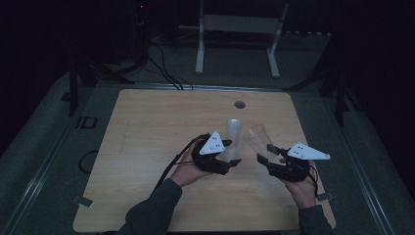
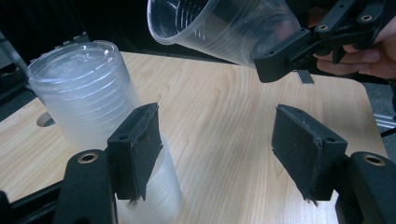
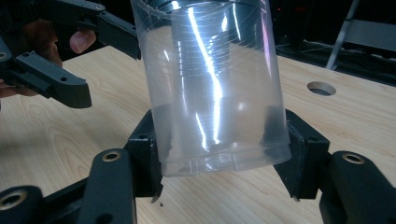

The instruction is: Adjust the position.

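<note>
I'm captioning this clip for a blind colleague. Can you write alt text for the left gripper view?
A stack of clear plastic cups stands upside down on a wooden table, just outside the left gripper's open black jaws. Above it, the right gripper holds a single clear cup tilted, mouth towards the stack.

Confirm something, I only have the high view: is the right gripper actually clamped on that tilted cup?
Observer: Yes. The right gripper presses both pads on the single cup near its base.
Operator: Left gripper holding the stack?
Observer: No. The left gripper is open, with bare table between its pads; the cup stack stands outside them, beside one pad.
Operator: Sure it's a stack?
Observer: Yes, many nested rims show through its wall.
</note>
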